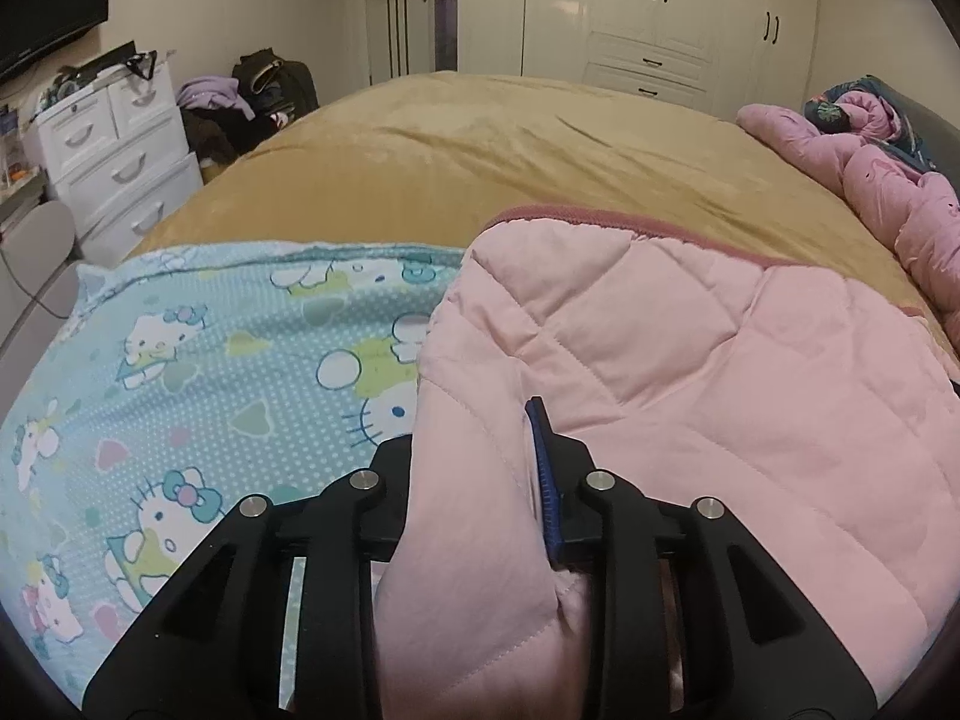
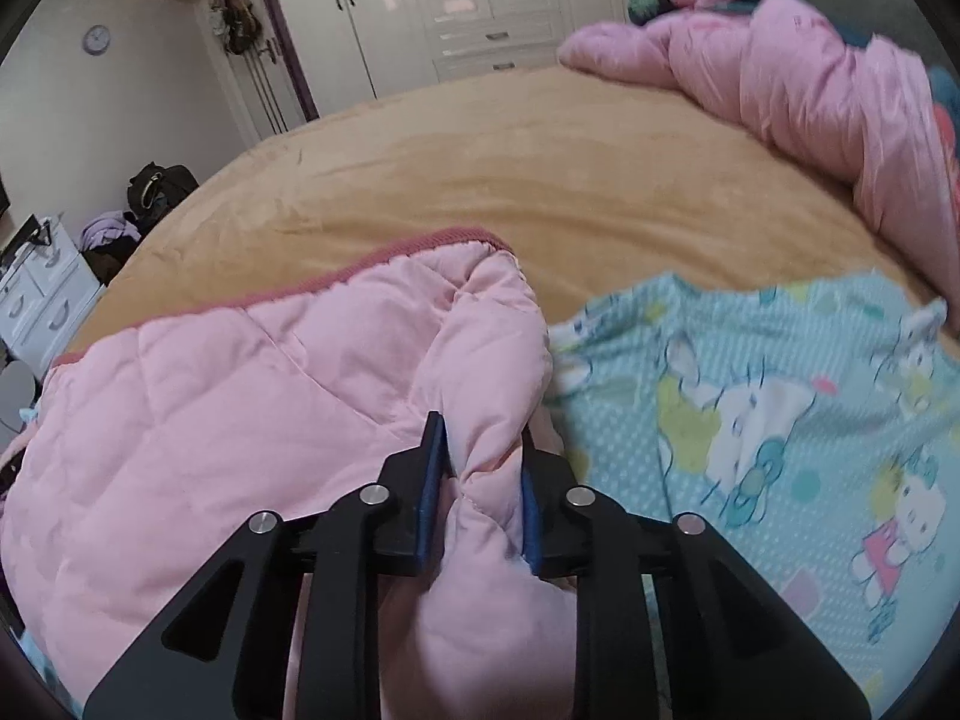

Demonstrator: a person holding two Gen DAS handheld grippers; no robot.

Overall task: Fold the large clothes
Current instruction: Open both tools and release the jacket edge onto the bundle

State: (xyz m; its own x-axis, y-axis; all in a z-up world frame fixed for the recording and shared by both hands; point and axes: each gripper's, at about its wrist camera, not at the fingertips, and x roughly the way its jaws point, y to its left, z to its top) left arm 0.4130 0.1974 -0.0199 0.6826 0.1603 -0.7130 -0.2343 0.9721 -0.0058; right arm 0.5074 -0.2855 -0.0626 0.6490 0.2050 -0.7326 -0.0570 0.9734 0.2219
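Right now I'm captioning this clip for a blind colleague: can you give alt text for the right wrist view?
The right gripper pinches a bunched fold of a pink quilted blanket, whose cartoon-cat blue side shows to the right. It lies on a tan-covered bed, with a crumpled pink duvet behind.

White drawers (image 1: 114, 156), wardrobe (image 1: 636, 18), wall clock (image 2: 96, 39)

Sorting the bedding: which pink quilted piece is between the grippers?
The pale pink quilt with dark pink trim and blue cartoon-print lining, nearest the cameras; the rumpled pink comforter lies untouched at the bed's far side.
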